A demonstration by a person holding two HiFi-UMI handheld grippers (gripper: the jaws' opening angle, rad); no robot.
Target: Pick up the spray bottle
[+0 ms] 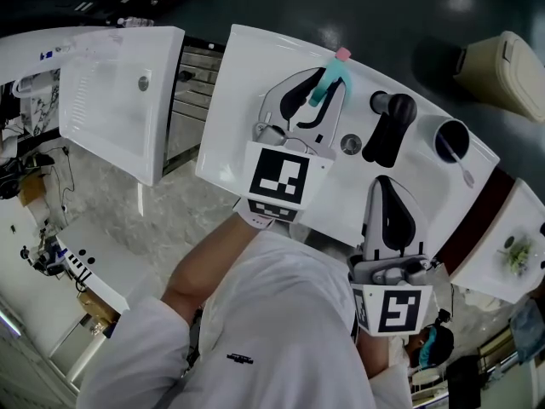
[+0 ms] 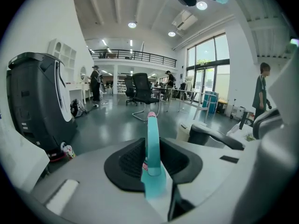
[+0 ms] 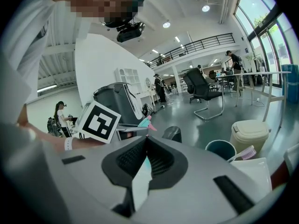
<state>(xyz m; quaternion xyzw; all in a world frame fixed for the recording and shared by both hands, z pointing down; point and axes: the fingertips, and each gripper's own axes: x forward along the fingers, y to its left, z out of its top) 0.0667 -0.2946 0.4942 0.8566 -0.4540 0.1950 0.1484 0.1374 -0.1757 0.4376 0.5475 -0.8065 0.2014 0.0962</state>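
Observation:
A slim teal spray bottle (image 1: 334, 73) with a pink top lies between the jaws of my left gripper (image 1: 328, 85), over the back of the white washbasin (image 1: 247, 75). In the left gripper view the bottle (image 2: 152, 143) stands straight up between the black pads, which press on both its sides. My right gripper (image 1: 385, 186) hovers over the basin's front right part. Its jaws meet at the tips with nothing in them (image 3: 145, 141). From the right gripper view I see the bottle's pink top (image 3: 148, 122) beside the left gripper's marker cube (image 3: 99, 122).
A black tap (image 1: 387, 126) and a round drain (image 1: 351, 144) sit on the basin right of the bottle. A dark cup (image 1: 450, 140) with a toothbrush stands at the far right. A beige bin (image 1: 502, 62) is on the floor behind. Another white basin (image 1: 119, 92) lies to the left.

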